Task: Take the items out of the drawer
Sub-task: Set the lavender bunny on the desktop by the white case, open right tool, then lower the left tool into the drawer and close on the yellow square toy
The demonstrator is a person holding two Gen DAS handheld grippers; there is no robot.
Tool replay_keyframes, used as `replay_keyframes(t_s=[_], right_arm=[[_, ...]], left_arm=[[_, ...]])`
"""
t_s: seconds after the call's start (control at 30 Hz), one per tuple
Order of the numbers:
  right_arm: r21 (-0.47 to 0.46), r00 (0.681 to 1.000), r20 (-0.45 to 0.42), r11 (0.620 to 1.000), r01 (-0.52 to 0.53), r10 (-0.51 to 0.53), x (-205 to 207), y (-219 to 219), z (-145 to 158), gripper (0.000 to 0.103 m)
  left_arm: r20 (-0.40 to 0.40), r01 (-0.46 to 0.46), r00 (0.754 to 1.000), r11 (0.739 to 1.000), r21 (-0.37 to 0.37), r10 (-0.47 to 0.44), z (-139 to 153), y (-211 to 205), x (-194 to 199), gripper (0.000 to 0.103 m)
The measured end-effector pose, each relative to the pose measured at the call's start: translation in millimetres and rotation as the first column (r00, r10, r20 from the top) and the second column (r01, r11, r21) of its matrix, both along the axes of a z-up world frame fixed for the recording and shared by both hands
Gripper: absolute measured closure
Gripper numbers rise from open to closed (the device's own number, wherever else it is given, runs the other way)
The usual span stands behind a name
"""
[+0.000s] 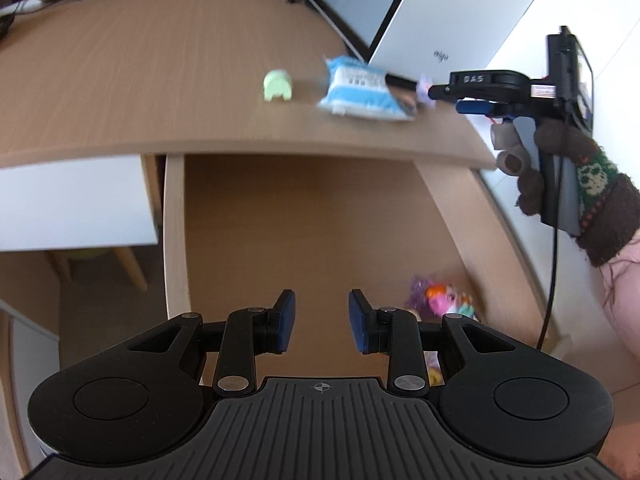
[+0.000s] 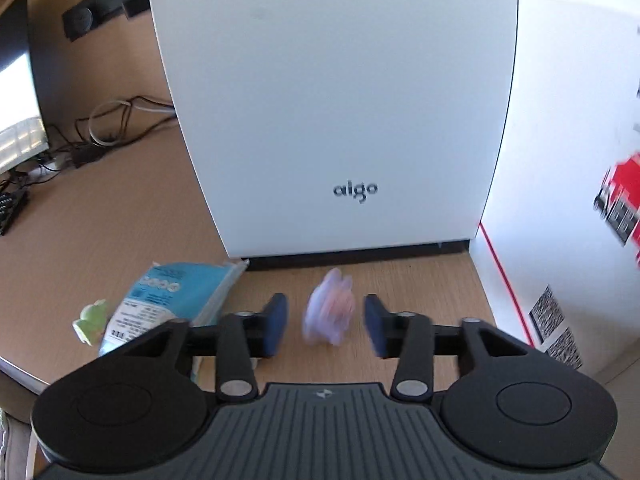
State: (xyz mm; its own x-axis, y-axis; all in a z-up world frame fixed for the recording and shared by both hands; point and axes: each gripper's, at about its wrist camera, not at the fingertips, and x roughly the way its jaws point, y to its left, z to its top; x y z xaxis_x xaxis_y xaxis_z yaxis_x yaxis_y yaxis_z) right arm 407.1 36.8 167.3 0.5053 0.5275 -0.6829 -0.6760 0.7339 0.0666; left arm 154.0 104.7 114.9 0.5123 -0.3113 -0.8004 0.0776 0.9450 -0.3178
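Note:
The wooden drawer point(image 1: 174, 232) stands pulled out under the desk top point(image 1: 160, 80). A colourful pony-like toy point(image 1: 442, 300) lies in its near right corner. My left gripper point(image 1: 322, 320) hovers open over the drawer with nothing between its fingers. On the desk lie a green item point(image 1: 278, 86), a blue and white packet point(image 1: 360, 94) and a small purple toy point(image 1: 424, 88). The right gripper point(image 1: 434, 90), held by a gloved hand point(image 1: 560, 168), points at that toy. In the right wrist view the right gripper point(image 2: 326, 322) is open, and the blurred purple toy point(image 2: 330, 306) sits between its fingers, apart from both pads.
A white computer case point(image 2: 336, 100) stands just behind the toy, and a white wall point(image 2: 560, 140) is to its right. The packet point(image 2: 168, 296) and green item point(image 2: 92, 316) lie left of the right gripper. Cables point(image 2: 112, 128) and a monitor point(image 2: 16, 100) fill the far left of the desk.

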Motion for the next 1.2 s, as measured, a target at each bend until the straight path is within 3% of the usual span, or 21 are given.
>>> replay_keyframes(t_s=[0.23, 0.37, 0.47, 0.7, 1.07, 1.2], right_arm=[[-0.002, 0.997, -0.078, 1.0, -0.013, 0.013, -45, -43, -4, 0.034], [-0.018, 0.984, -0.177, 0.999, -0.033, 0.029, -75, -72, -13, 0.02], [-0.066, 0.971, -0.239, 0.997, -0.046, 0.029, -96, -81, -26, 0.019], [-0.077, 0.971, -0.239, 0.997, -0.002, -0.016, -121, -107, -22, 0.019], [-0.133, 0.963, -0.254, 0.99, 0.05, -0.083, -151, -151, -31, 0.015], [-0.159, 0.963, -0.256, 0.986, 0.045, -0.085, -172, -165, -34, 0.015]], left_arm=[[-0.082, 0.061, 0.995, 0.998, -0.029, -0.063, -18, -21, 12, 0.071], [-0.128, 0.11, 0.985, 0.993, -0.035, -0.114, -30, -41, 21, 0.071], [-0.135, 0.151, 0.978, 0.987, -0.05, -0.156, -34, -56, 27, 0.071], [-0.187, 0.208, 0.959, 0.977, -0.046, -0.213, -48, -78, 34, 0.071], [-0.33, 0.127, 0.933, 0.99, -0.066, -0.142, -76, -95, 60, 0.071], [-0.365, 0.108, 0.925, 0.994, -0.01, -0.104, -89, -108, 66, 0.071]])
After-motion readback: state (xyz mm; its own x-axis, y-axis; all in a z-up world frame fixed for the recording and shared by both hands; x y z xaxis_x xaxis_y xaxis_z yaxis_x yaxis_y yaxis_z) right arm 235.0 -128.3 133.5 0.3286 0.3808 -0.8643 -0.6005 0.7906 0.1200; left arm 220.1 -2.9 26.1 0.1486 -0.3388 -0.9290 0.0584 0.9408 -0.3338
